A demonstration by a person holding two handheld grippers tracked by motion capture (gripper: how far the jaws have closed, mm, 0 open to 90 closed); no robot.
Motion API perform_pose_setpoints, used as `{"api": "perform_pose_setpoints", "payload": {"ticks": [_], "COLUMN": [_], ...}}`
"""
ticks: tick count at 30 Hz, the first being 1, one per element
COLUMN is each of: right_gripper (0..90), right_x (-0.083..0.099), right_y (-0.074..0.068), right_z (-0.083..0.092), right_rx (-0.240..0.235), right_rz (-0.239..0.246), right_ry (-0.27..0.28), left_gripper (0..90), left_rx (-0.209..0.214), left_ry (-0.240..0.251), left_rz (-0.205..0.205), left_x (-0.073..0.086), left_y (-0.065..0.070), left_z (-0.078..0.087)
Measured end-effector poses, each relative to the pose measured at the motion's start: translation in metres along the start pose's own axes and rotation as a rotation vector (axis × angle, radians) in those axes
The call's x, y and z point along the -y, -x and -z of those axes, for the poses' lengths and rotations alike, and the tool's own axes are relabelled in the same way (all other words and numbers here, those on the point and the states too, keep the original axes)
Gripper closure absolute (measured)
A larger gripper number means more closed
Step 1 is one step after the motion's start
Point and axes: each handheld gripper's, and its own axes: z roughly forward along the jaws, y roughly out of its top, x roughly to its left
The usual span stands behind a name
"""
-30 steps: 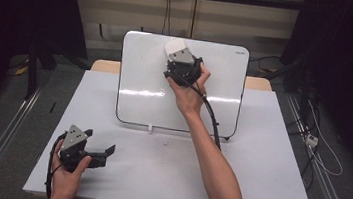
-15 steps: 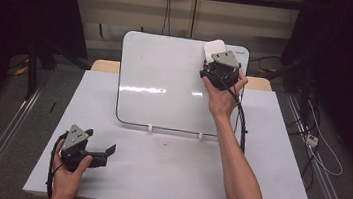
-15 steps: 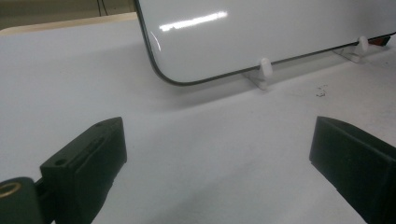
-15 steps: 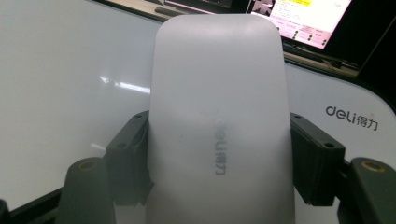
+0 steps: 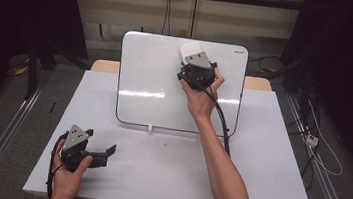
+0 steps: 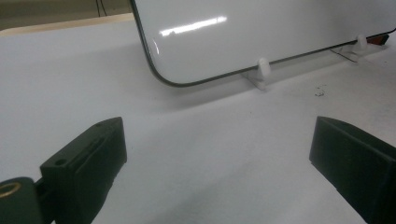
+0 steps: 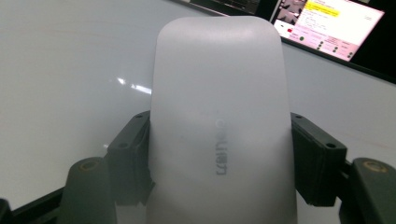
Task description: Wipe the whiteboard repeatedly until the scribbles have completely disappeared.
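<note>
Whiteboard (image 5: 152,76) stands propped on small white feet at the upper centre of the high view, on the white table (image 5: 266,180). Against its upper right part the right gripper (image 5: 192,60) presses a white eraser (image 5: 190,51); in the right gripper view both black jaws clamp the eraser's (image 7: 219,116) sides. At the lower left of the high view the left gripper (image 5: 103,152) rests near the table's front edge, its jaws spread wide with nothing between them and only bare tabletop (image 6: 210,154) showing.
</note>
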Motion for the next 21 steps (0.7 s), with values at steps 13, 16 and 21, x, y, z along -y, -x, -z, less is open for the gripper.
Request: {"api": "perform_pose_setpoints", "payload": {"ticks": [13,16,21], "right_gripper": [31.3,31.3,31.3], "right_x": [-0.006,-0.009,-0.008], "right_y": [-0.094,-0.107,-0.122], "right_z": [-0.007,-0.008,-0.008], "right_rx": [-0.114,-0.123,-0.144], "right_rz": [0.151,0.162,0.187], "right_ry": [0.003,0.001,0.01], "left_gripper": [3.9,3.9,3.9], "left_rx": [0.001,0.005,0.004], "left_ry": [0.011,0.007,0.006], "left_rz": [-0.001,-0.003,-0.003], "left_x": [-0.001,-0.001,-0.001], "left_y": [0.0,-0.001,-0.001], "left_z": [0.002,0.001,0.001]}}
